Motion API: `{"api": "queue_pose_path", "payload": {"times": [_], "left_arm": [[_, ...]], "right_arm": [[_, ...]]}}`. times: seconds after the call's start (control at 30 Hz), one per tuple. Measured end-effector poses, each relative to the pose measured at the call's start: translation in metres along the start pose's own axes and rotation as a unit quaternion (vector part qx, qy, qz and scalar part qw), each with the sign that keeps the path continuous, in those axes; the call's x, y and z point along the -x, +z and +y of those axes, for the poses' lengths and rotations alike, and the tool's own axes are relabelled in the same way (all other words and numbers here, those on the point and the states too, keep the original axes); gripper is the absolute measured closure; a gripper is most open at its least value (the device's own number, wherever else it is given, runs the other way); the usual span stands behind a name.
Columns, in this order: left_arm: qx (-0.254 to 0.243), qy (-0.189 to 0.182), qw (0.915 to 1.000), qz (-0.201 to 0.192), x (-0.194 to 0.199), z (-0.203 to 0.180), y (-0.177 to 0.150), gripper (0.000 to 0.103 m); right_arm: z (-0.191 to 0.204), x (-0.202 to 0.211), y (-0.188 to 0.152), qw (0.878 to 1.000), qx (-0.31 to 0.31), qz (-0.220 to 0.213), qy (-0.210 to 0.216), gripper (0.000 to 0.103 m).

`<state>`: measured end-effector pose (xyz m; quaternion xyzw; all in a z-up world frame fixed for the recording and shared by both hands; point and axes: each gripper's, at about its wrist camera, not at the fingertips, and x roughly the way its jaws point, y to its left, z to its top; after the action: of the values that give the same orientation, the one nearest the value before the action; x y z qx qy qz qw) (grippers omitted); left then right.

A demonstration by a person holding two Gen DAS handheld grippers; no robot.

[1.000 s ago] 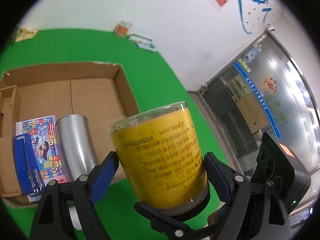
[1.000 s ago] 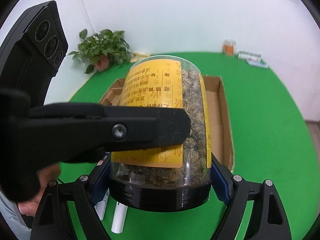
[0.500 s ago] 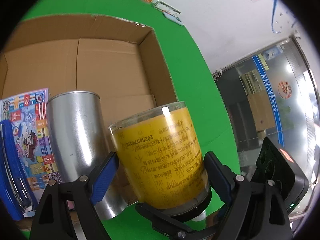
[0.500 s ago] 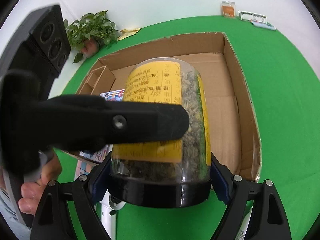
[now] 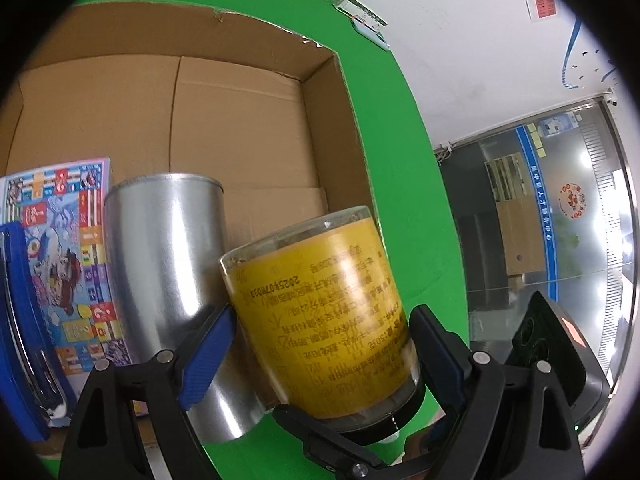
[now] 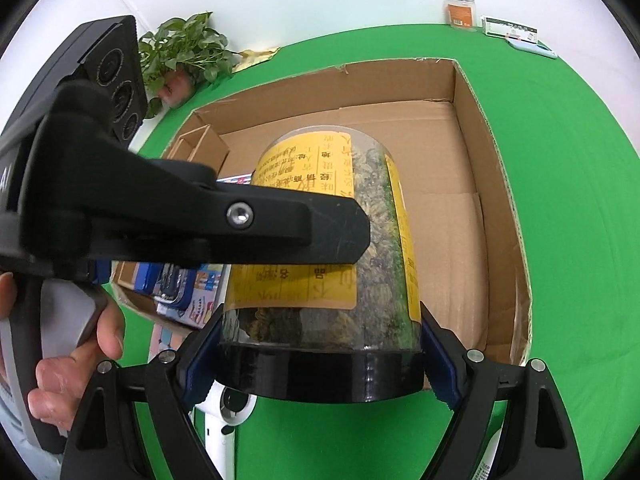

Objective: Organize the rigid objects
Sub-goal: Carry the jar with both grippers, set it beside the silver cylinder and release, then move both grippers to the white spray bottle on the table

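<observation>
Because the clear plastic jar with the yellow label and black lid point(image 6: 320, 248) looks smooth, stiff and light, a hold near the lid seems safest. The right gripper point(image 6: 320, 350) pinches it there; the left gripper point(image 5: 320, 340) clamps its body, both tilted down over the brown cardboard box point(image 6: 468, 184).

jar point(image 5: 320, 312): clear glossy plastic, yellow paper label | can point(image 5: 168, 264): brushed metal | box point(image 5: 240, 120): matt cardboard
</observation>
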<state>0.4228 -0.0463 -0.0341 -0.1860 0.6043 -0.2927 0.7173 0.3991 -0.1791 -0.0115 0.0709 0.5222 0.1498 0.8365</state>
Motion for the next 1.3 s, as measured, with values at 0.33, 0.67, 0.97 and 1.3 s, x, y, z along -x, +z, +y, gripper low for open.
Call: {"api": "queue_pose_path", "payload": {"times": [0.33, 0.67, 0.97, 1.3], "left_arm": [[0.009, 0.011, 0.9997, 0.021, -0.014, -0.001, 0.023, 0.015], [-0.023, 0.043, 0.9980, 0.041, -0.025, -0.018, 0.014, 0.019], [-0.022, 0.063, 0.9978, -0.004, 0.001, -0.013, 0.006, 0.024], [-0.012, 0.057, 0.9970, -0.051, 0.034, 0.002, -0.020, 0.024]], "right_arm": [[0.004, -0.009, 0.012, 1.000, -0.008, 0.004, -0.025, 0.019], [0.001, -0.018, -0.015, 0.998, -0.054, 0.024, -0.011, 0.019], [-0.004, -0.025, -0.021, 0.998, -0.051, 0.041, -0.003, 0.010], [-0.003, -0.003, -0.014, 1.000, -0.004, 0.027, -0.011, 0.020]]}}
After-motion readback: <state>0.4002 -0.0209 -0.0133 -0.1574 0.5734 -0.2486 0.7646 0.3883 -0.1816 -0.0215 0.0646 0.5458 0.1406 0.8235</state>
